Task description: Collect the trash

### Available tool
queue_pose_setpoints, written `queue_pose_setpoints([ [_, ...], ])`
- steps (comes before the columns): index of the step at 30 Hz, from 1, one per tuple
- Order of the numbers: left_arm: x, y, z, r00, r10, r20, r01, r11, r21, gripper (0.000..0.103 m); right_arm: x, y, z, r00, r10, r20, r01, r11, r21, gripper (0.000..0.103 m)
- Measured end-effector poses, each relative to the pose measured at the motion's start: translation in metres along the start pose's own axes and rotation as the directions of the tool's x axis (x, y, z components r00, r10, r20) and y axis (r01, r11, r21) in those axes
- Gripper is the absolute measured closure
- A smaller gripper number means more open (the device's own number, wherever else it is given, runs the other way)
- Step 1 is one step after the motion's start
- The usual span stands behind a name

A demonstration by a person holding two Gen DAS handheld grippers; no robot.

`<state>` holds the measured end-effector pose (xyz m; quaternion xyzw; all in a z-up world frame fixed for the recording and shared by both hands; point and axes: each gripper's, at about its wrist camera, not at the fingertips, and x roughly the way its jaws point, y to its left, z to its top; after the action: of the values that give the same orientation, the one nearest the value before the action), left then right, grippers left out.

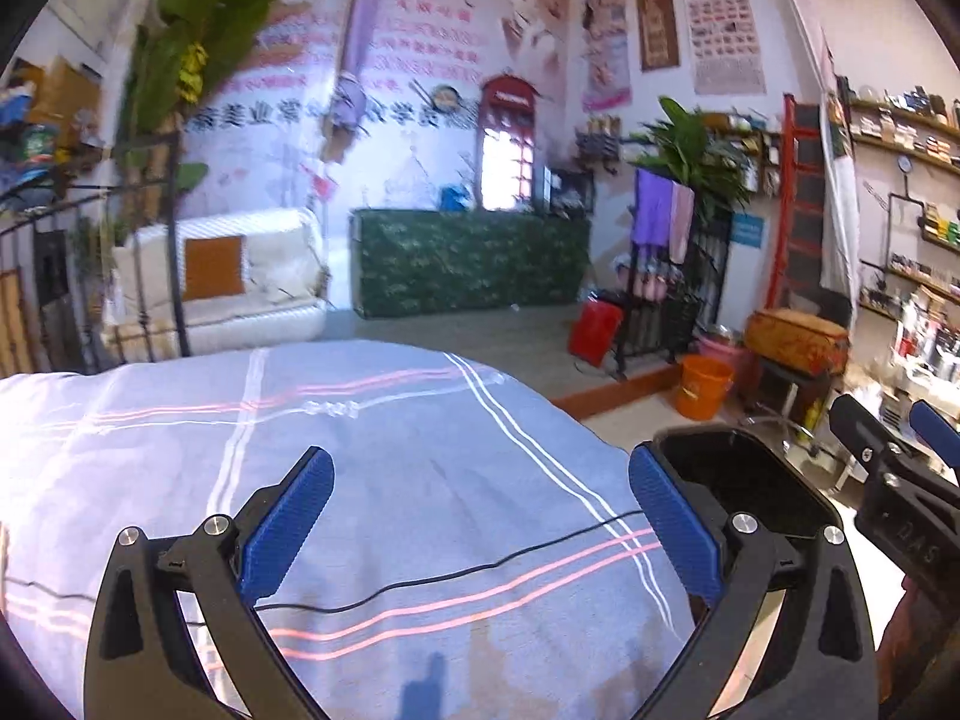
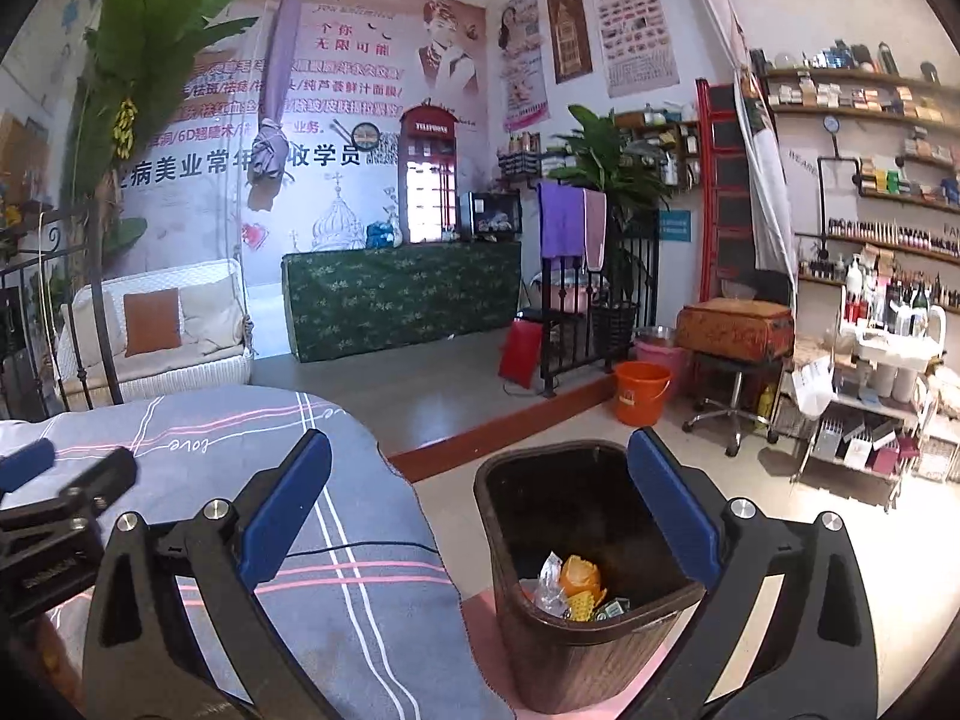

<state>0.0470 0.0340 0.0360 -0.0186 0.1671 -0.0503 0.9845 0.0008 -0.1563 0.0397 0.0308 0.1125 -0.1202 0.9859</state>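
Note:
A dark brown trash bin stands on the floor beside the bed; inside lie an orange peel, clear wrappers and other scraps. My right gripper is open and empty, held above the bin's near rim. My left gripper is open and empty over the bed's blue-grey sheet. The bin's rim shows past the left gripper's right finger. The right gripper also shows at the far right of the left wrist view.
A thin black cable runs across the sheet. An orange bucket, a pink basin, a stool with a brown case, a black railing and product shelves stand on the right. A white sofa is at the back left.

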Motion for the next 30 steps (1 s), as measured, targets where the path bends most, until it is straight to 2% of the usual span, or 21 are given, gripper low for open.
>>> queue_pose_setpoints([
  [6,-0.011,0.014,-0.002,1.0,0.024,-0.007,-0.025,0.997,-0.07,0.006,-0.008,0.006,0.001,1.0,0.025,0.009,-0.025,1.0,0.012,0.006],
  [11,-0.019,0.013,-0.001,0.999,0.032,0.018,-0.031,0.997,-0.065,0.006,-0.01,0.009,0.001,0.999,0.032,-0.001,-0.032,0.999,0.019,0.006],
  [19,-0.02,0.013,-0.003,0.999,0.038,0.008,-0.037,0.997,-0.071,0.006,-0.019,0.011,-0.002,0.999,0.026,0.024,-0.026,1.0,-0.002,0.006],
  [30,-0.023,0.016,-0.007,0.999,0.038,-0.003,-0.038,0.997,-0.068,0.006,-0.019,0.01,-0.003,0.999,0.032,0.015,-0.032,0.999,0.0,0.006],
])
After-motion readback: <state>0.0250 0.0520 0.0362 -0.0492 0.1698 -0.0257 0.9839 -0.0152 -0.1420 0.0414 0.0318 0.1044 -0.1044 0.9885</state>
